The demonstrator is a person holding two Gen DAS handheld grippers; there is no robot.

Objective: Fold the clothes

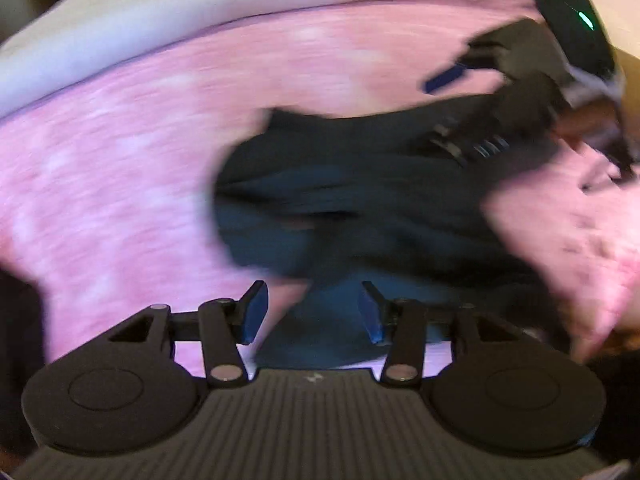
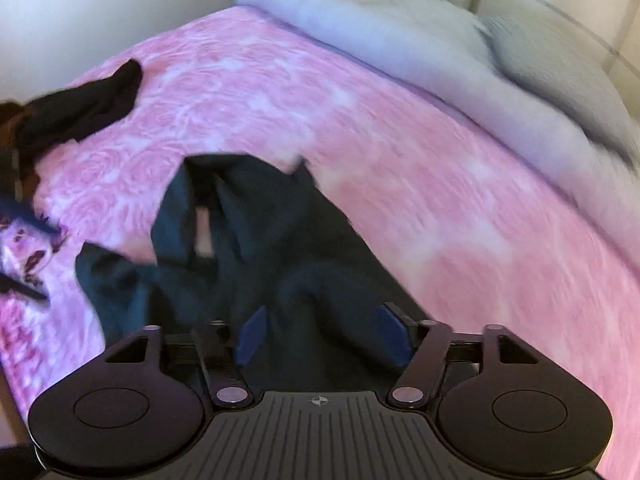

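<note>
Both tongs, left (image 1: 312, 312) & right (image 2: 326, 336), gape empty over crumpled dark garment (image 2: 256, 240) on plush pink blanket (image 2: 440, 200).

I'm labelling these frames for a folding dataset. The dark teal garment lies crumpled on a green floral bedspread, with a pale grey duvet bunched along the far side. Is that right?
Not quite: the bedspread is pink, with a rose pattern, not green. The right wrist view shows it most clearly. The rest holds: the dark teal garment lies crumpled on it, and the pale grey duvet is bunched along the far side.
</note>
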